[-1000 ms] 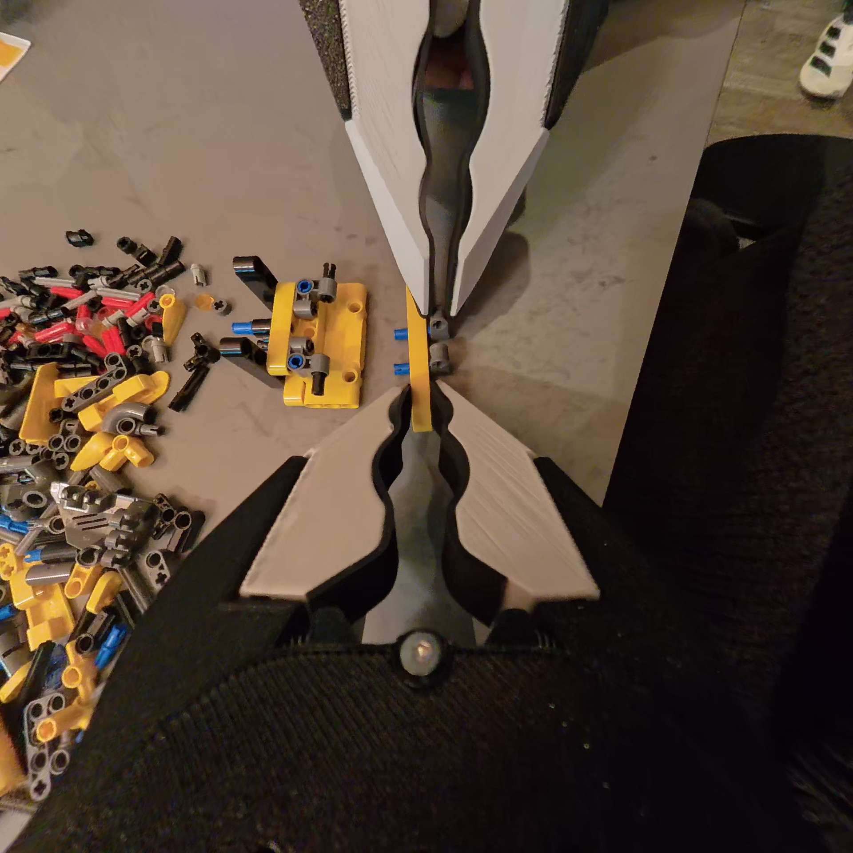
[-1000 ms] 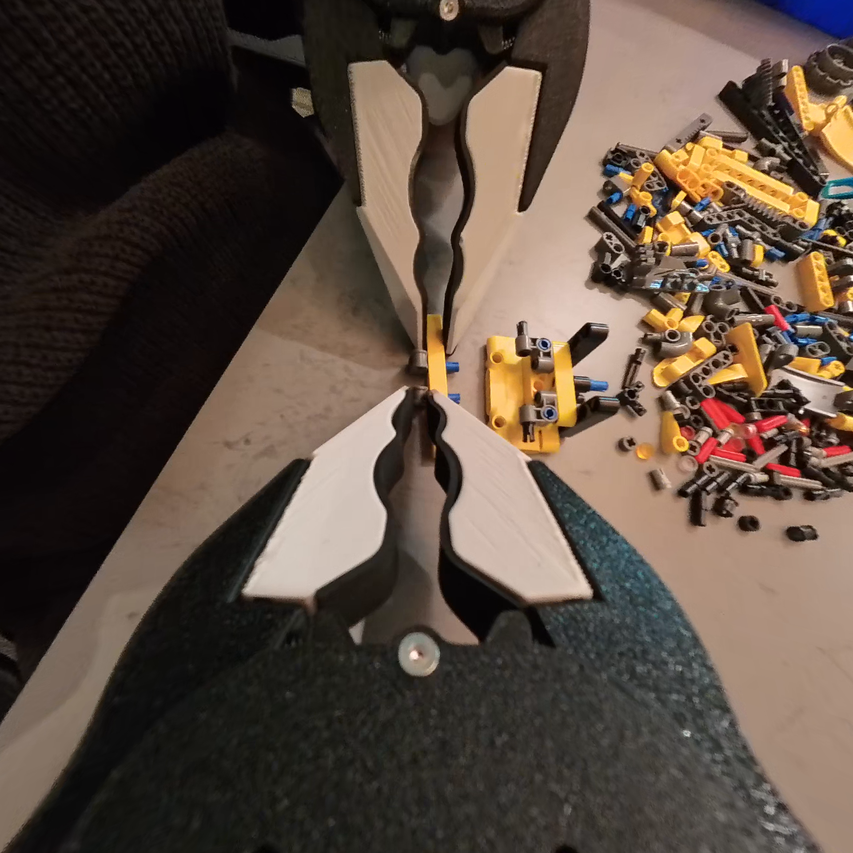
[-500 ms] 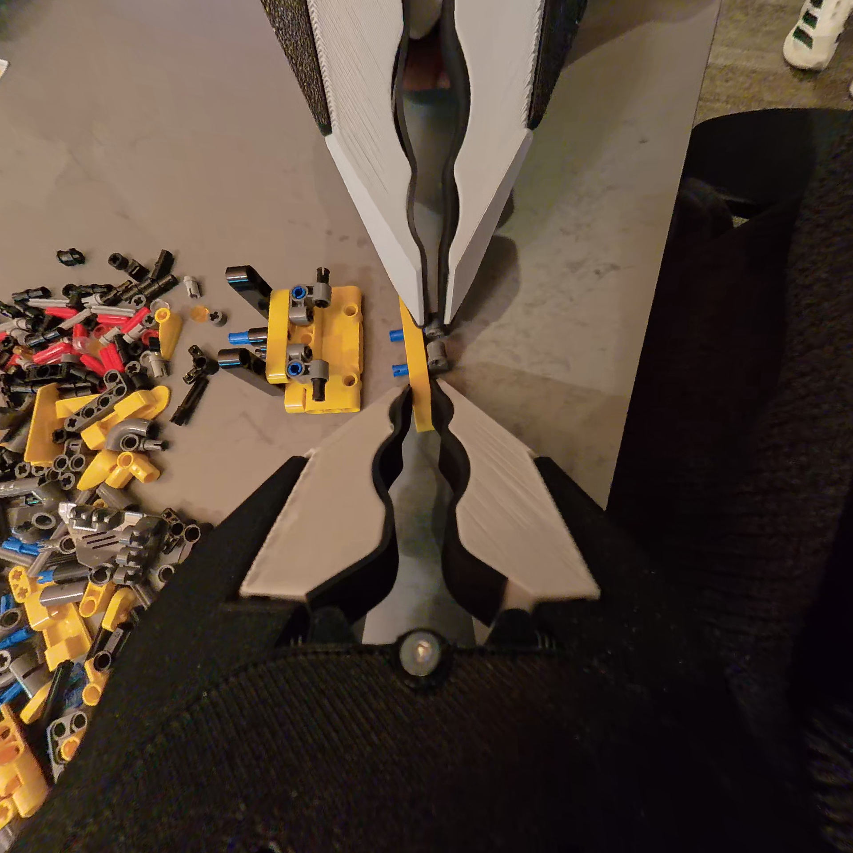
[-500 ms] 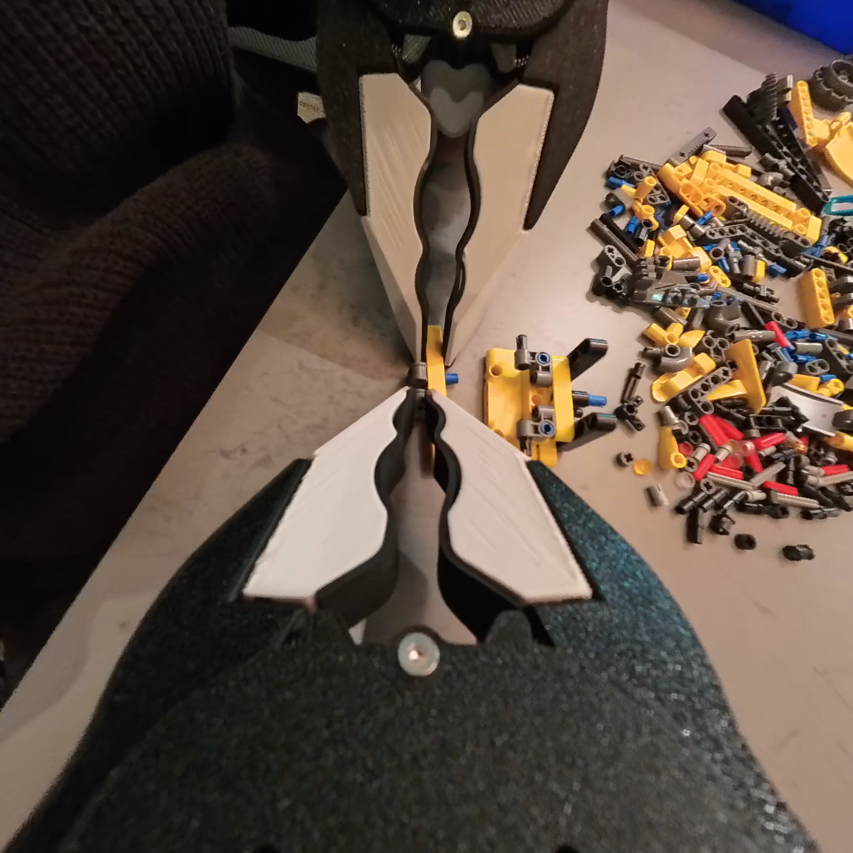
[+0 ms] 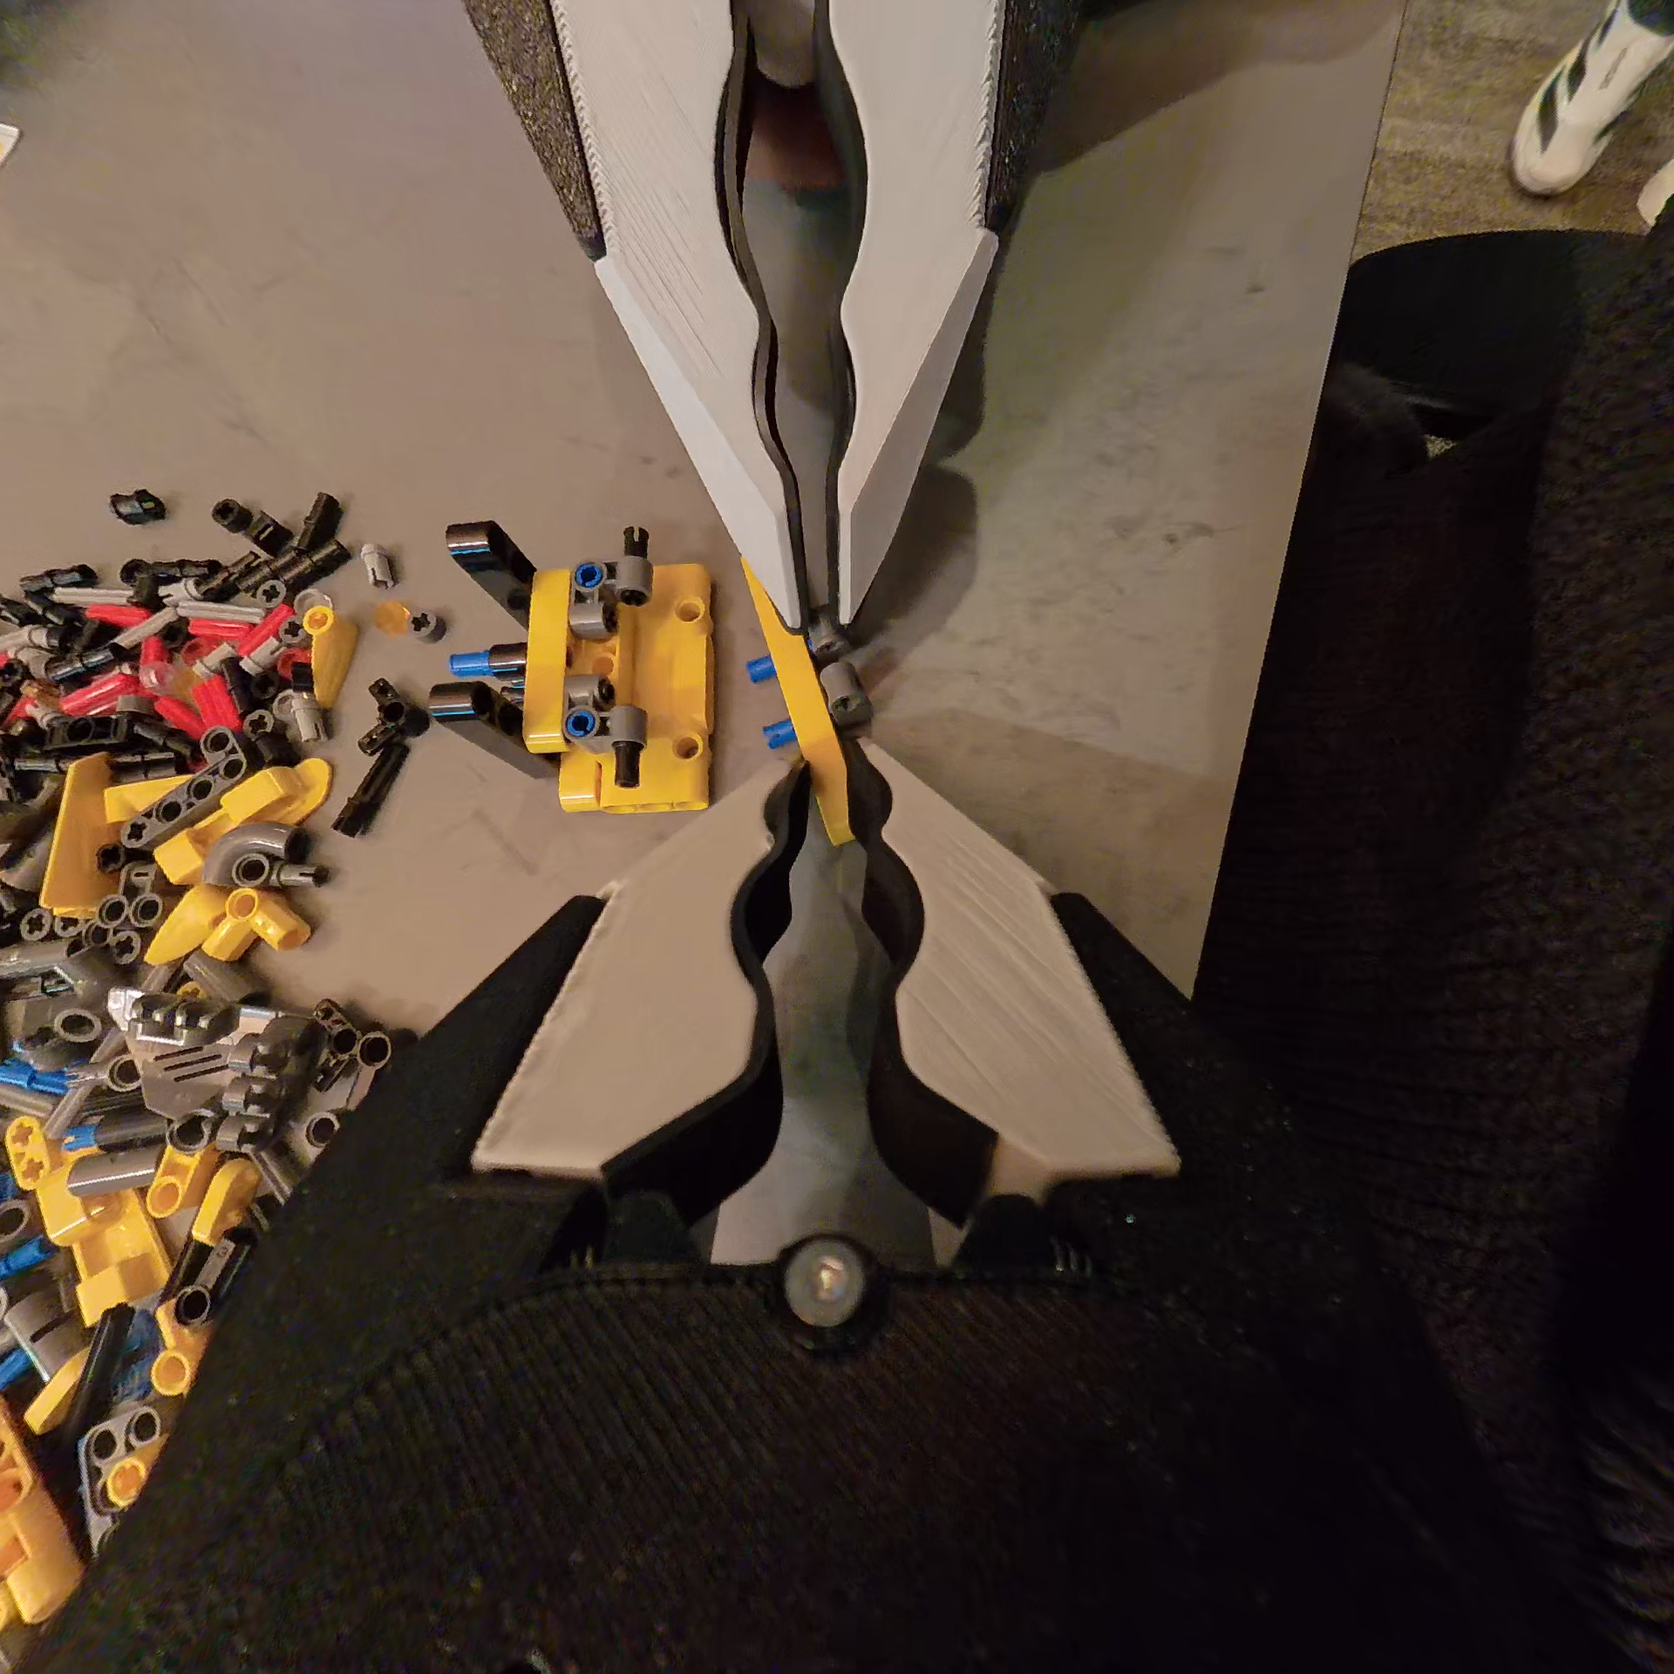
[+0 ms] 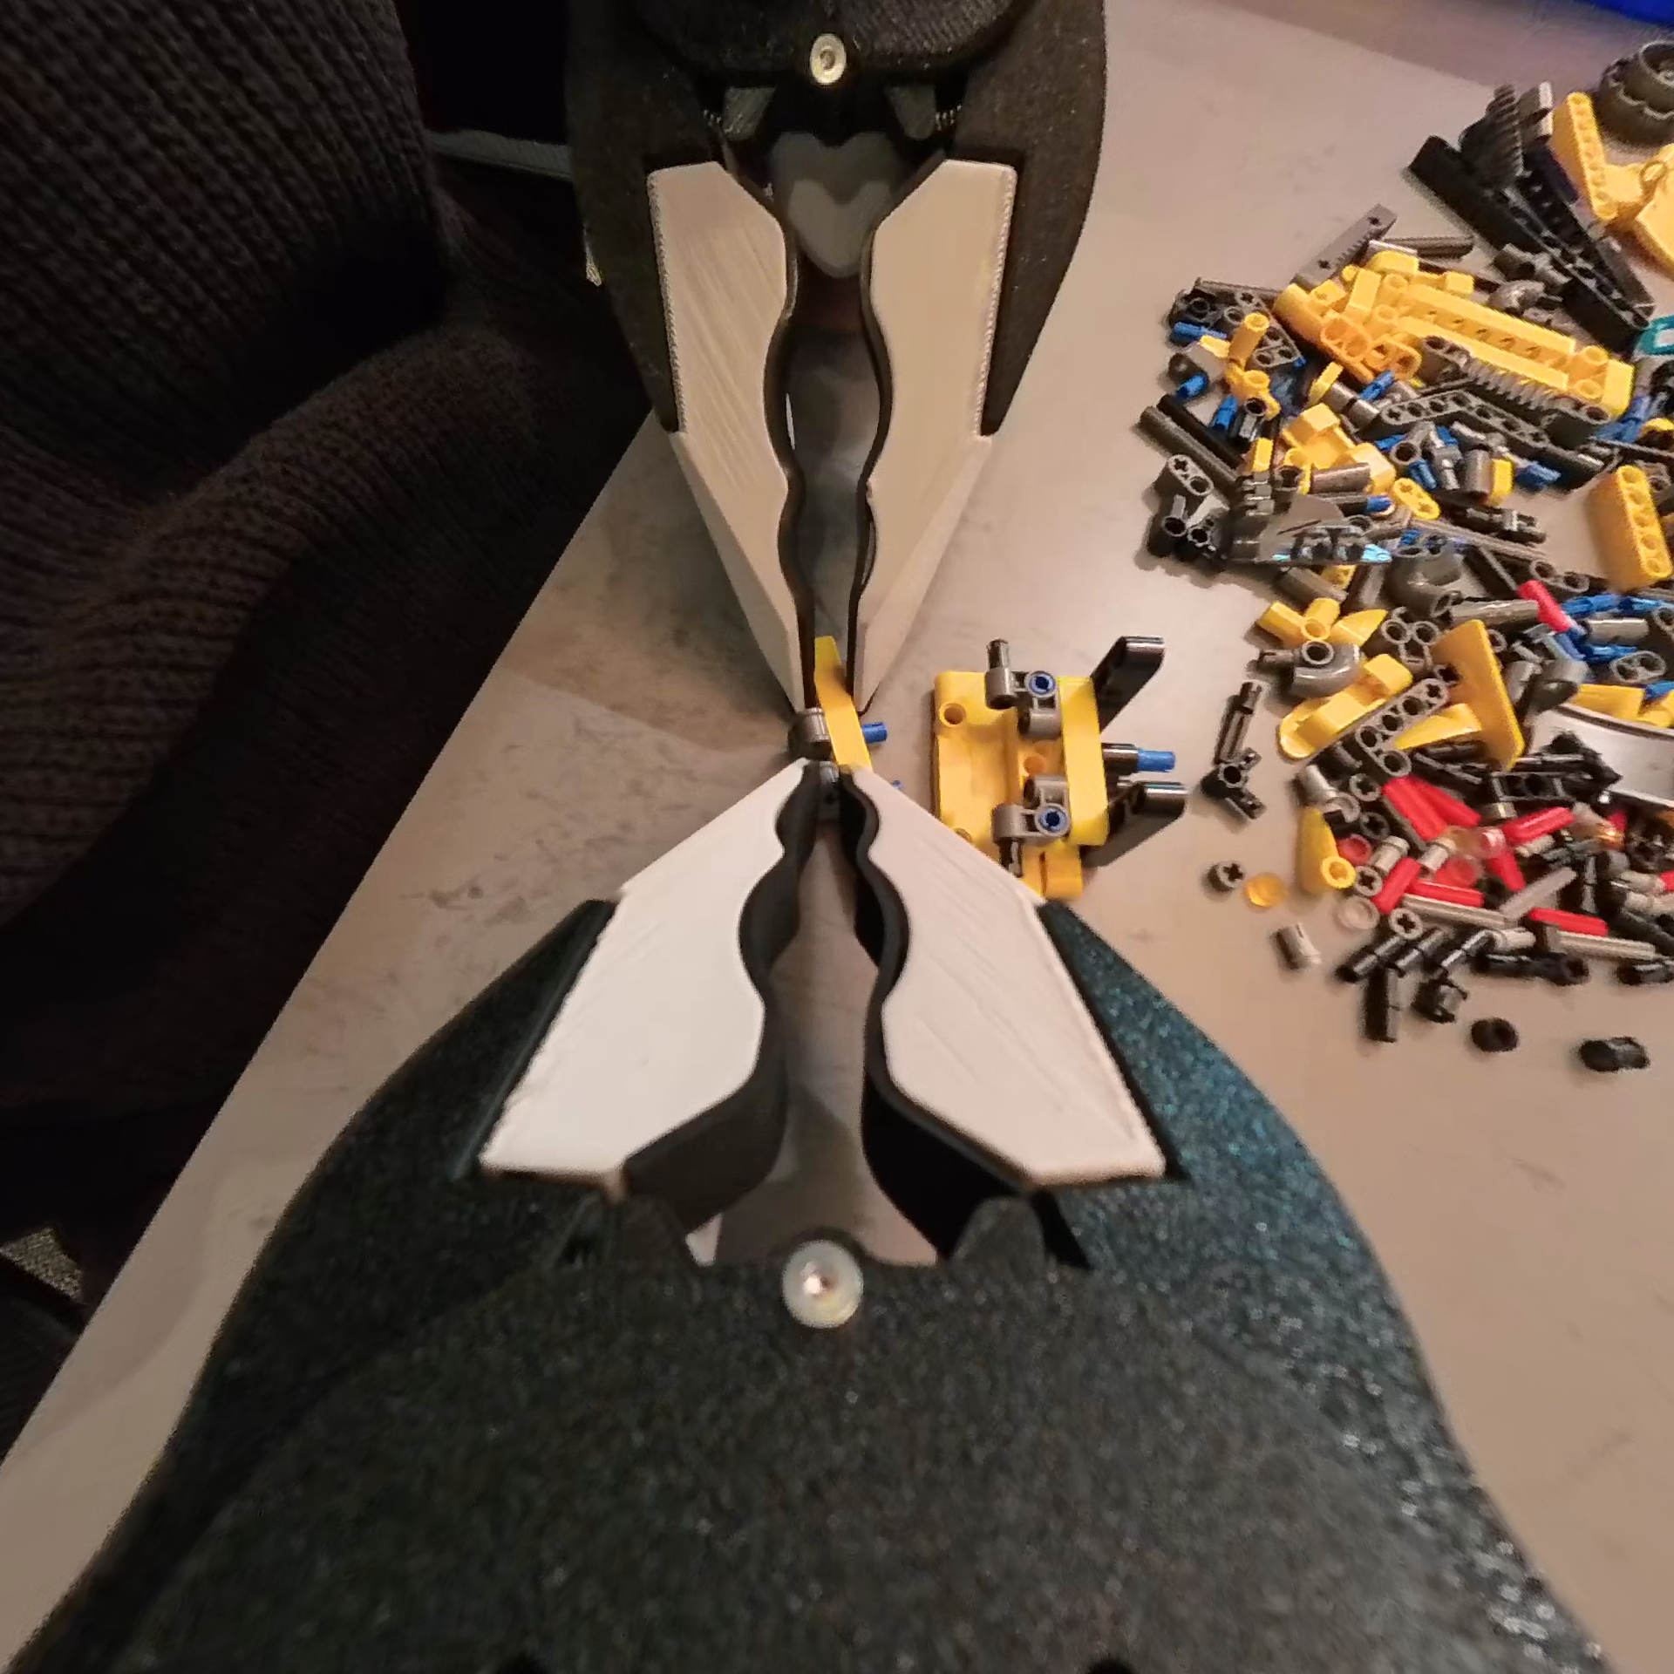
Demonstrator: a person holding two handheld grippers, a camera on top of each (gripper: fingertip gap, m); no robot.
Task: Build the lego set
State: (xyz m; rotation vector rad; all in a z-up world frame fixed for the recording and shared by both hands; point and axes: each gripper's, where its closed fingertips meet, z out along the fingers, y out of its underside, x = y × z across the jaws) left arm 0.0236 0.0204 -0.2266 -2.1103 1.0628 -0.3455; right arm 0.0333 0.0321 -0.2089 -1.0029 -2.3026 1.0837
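My left gripper (image 5: pixel 820 777) is shut on the near end of a thin yellow beam (image 5: pixel 806 697), held on edge a little above the grey table (image 5: pixel 1087 453). Two blue pins (image 5: pixel 759 668) stick out of its left side and two grey connectors (image 5: pixel 847 693) out of its right. My right gripper (image 5: pixel 820 618) comes in from the far side, tip to tip with the left, and is shut on the farther grey connector. In the right wrist view my right gripper (image 6: pixel 822 777) meets the left gripper (image 6: pixel 829 697) on the same yellow beam (image 6: pixel 838 711).
A yellow sub-assembly (image 5: pixel 634 688) with black beams and grey connectors lies just left of the grippers; it also shows in the right wrist view (image 6: pixel 1024 779). A pile of loose parts (image 5: pixel 136 861) spreads farther left. A dark knit garment (image 5: pixel 1449 815) lies past the table's right edge. A white shoe (image 5: pixel 1576 91) is on the floor. The tips of both grippers are at nearly the same place.
The two grippers have drawn closer together and the held yellow beam has tilted slightly. Both stay shut.
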